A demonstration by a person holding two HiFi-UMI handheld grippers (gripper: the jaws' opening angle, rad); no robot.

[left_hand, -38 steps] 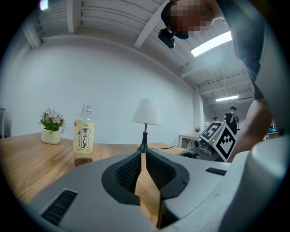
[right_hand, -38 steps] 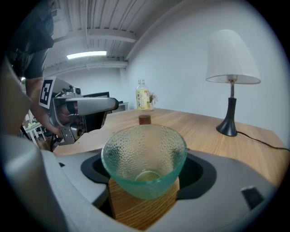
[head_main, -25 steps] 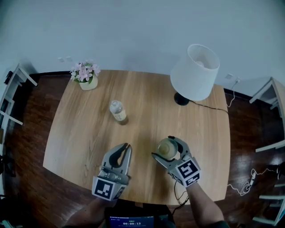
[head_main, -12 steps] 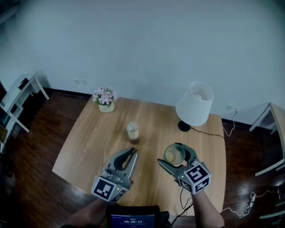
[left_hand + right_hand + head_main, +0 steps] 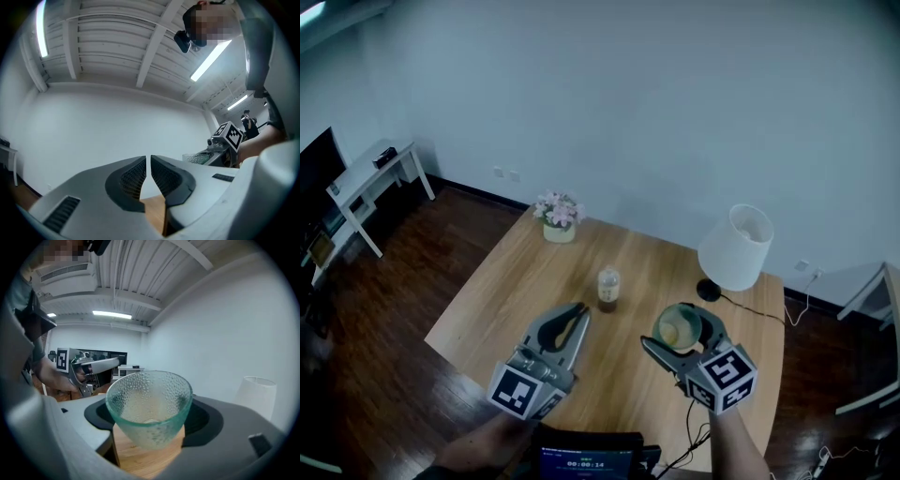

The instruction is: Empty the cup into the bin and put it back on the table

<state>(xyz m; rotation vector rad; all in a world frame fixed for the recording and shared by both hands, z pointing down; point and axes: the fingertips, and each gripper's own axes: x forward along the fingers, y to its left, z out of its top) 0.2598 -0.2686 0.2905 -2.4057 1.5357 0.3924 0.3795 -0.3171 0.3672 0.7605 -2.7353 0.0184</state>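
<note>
Head view: one glass cup (image 5: 678,329), upright, gripped in the right tongs (image 5: 682,332) over the near right part of the counter (image 5: 487,300).
Right gripper view: cup (image 5: 149,411) of dimpled, pale green glass, mouth up, long axis vertical, walls flaring to the rim; the tongs' pads press on its two sides. What the cup holds cannot be made out through the glass. Left tongs (image 5: 577,308): closed on nothing, tips nearly touching, held beside the cup and apart from it. On the counter beyond: a small bottle (image 5: 607,288), upright, mid-counter; a flower pot (image 5: 558,218) at the far edge; a white-shaded lamp (image 5: 734,249) at the far right, its cable (image 5: 759,309) trailing over the edge. A white shelf (image 5: 370,178) stands by the far left wall.
</note>
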